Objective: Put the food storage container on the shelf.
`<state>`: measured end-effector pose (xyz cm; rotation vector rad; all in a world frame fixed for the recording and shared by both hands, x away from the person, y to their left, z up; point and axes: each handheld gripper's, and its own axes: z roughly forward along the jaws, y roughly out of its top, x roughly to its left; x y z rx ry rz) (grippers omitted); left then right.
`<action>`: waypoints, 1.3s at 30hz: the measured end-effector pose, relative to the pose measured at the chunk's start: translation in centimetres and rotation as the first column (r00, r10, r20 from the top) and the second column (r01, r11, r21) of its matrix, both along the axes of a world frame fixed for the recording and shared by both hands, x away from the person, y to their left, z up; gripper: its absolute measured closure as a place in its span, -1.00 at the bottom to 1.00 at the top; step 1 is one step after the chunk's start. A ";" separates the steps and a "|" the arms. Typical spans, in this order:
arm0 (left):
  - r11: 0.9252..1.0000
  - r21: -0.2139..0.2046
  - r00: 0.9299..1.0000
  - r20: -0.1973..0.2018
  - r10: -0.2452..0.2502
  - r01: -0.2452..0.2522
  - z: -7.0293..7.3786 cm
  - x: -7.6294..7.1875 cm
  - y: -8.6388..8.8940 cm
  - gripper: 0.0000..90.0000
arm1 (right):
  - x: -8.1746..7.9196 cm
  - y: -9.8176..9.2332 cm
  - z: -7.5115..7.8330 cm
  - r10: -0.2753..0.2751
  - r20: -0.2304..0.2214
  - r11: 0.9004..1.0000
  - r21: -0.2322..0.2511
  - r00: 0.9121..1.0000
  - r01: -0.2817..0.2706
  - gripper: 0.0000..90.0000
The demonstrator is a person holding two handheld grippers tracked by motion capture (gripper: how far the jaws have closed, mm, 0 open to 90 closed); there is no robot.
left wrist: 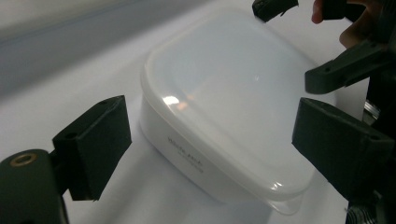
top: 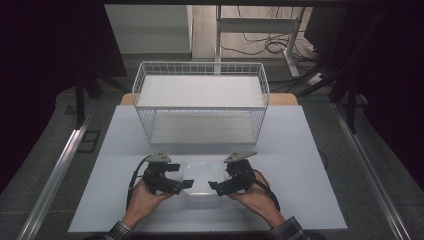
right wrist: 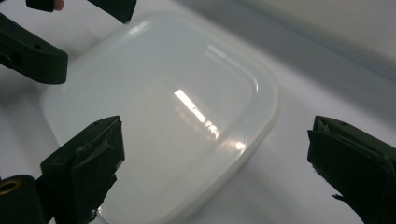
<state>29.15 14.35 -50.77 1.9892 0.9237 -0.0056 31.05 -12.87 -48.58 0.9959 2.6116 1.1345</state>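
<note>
1. 2 grippers flank a white plastic box (top: pixel 202 178) that sits on the near middle of the pale table (top: pixel 300 150), just in front of a wire basket (top: pixel 200 100).
2. At the box's left side the left gripper (top: pixel 182 184) has its jaws spread wide; in the left gripper view they stand clear on either side of the box (left wrist: pixel 224 112), gripping nothing.
3. Opposite it, the right gripper (top: pixel 215 187) is also released: in the right gripper view its jaws stand apart, well off the lid (right wrist: pixel 163 107).
4. Both point inward at the box, which looks like a 2-handed pickup being lined up, one gripper per side so the wide box stays level.
5. With its lid on, the box can be carried without spilling.
6. Empty and open-topped, the basket behind seems the likely place to set it.
</note>
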 end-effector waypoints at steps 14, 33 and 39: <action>0.996 -0.093 0.997 -0.079 0.011 -0.018 0.4 -1.6 1.6 0.32 | -1.1 -2.8 0.7 -0.100 -0.222 0.977 0.164 0.970 0.139 0.38; 0.989 -0.118 0.996 -0.010 0.085 -0.086 1.2 -1.6 1.9 0.80 | -2.0 -2.4 1.8 -0.175 -0.031 0.973 0.148 0.984 0.178 0.70; 0.989 -0.116 0.995 -0.009 0.095 -0.095 1.4 -0.9 2.2 0.80 | -1.7 -2.3 2.4 -0.175 -0.009 0.969 0.178 0.985 0.174 0.72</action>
